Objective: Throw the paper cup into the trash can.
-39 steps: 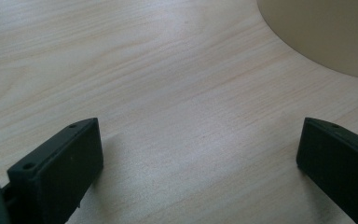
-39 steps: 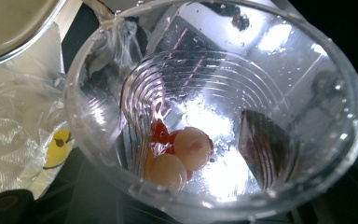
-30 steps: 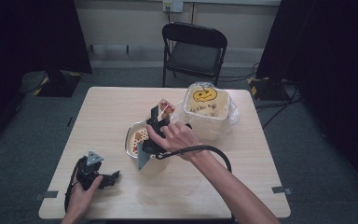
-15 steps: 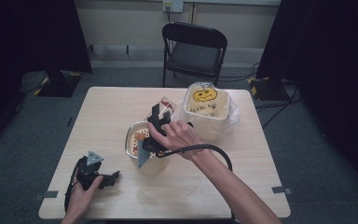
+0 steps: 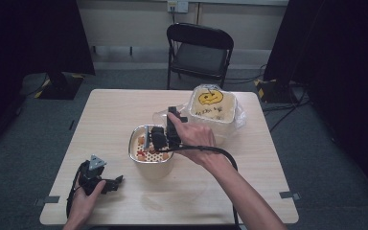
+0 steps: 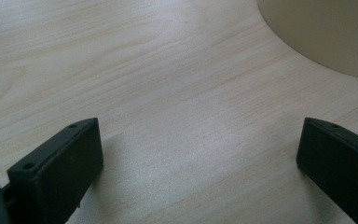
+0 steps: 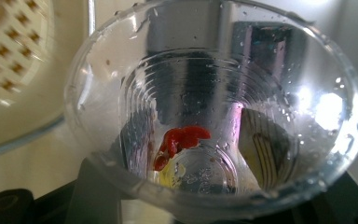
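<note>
A light wooden desk is seen from above, with a person's forearms reaching in from the near edge. Nearest, at the front left of the desk, the person's left hand holds the left gripper low over bare wood. In the left gripper view its black fingers stand wide apart, released, with nothing between them, and the curved edge of a pale container shows at the upper right.

Farther in, near the middle of the desk, sits a square metal-rimmed container with a patterned inside and small reddish and orange pieces in it. The right hand holds the right gripper over this container. In the right gripper view the fingers are clenched on a clear plastic cup, tipped so its mouth faces the camera; a smear of red sauce clings near its bottom, and droplets dot its walls. The patterned container shows blurred just beside the cup, at the upper left.

Beyond the hand stands a larger pale tub with a yellow pumpkin face drawn on its lid. Past the desk, a black folding chair stands on the grey floor.
</note>
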### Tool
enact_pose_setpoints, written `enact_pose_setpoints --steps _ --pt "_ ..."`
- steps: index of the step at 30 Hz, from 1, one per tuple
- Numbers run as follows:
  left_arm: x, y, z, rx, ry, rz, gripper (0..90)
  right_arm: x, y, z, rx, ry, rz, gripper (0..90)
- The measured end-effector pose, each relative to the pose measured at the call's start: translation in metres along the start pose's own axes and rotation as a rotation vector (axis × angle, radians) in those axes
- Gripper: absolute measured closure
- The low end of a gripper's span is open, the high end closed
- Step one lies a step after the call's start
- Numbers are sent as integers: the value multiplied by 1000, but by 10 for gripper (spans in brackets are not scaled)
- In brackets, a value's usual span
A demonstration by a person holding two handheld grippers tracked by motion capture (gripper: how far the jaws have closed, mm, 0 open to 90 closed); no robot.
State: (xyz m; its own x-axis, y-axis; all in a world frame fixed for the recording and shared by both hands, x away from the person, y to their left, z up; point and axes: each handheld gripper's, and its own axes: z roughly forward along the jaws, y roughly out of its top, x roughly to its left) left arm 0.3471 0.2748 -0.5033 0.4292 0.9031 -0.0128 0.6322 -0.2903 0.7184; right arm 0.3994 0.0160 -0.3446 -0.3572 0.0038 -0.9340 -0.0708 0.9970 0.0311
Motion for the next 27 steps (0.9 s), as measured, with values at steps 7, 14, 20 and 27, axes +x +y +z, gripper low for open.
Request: enact_pose_setpoints --steps 7,14,20,27 --pt "0 0 0 0 0 0 0 -24 -23 7 -76 242 412 458" --pt "0 0 0 0 0 0 0 -48 -50 11 -184 450 760 460" --pt "0 0 0 0 0 0 0 -60 -67 15 -258 591 968 461" --pt "0 0 0 0 0 0 0 -66 -84 25 -325 629 1091 459"
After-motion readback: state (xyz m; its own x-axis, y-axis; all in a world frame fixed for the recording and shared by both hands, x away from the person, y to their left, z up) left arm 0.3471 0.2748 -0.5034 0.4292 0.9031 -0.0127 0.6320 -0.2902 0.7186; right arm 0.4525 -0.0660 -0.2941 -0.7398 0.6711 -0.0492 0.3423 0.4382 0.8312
